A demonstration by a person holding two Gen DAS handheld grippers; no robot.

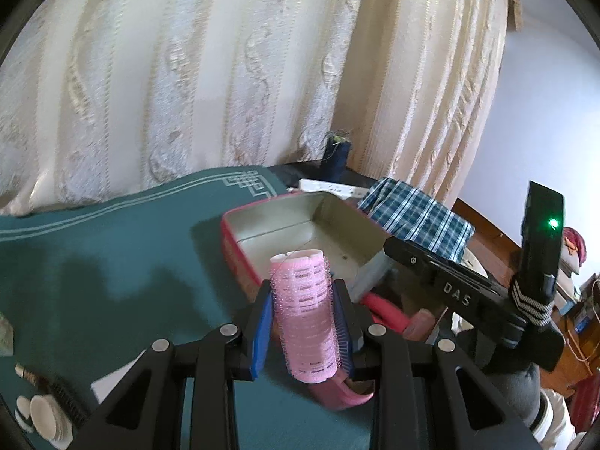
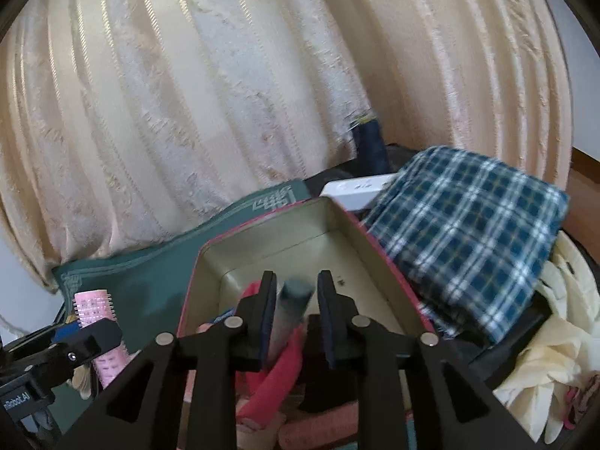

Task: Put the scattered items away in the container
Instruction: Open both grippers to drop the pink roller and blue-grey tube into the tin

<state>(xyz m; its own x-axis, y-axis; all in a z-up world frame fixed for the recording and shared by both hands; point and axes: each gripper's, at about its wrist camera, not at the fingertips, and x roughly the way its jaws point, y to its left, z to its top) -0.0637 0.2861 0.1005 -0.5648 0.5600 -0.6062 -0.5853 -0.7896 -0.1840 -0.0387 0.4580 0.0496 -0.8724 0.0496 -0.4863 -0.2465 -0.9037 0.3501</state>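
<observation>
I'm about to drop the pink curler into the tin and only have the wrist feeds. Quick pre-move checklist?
1. Left gripper clamped on the pink curler: ok.
2. Tin open, with bare floor at its far end: ok.
3. Curler over the tin: not ok, it is short of the near rim.
4. Right gripper clear of the tin: not ok, it hangs over it.
5. Grey roller released: cannot tell; it sits between parted jaws.

The left gripper (image 1: 302,311) is tilted downward, and a pink hair roller (image 1: 305,311) is clamped between its jaws. The right gripper (image 2: 296,300) is also angled downward; its jaws are parted, with a blurred grey cylinder (image 2: 290,311) lying loosely between them.
</observation>
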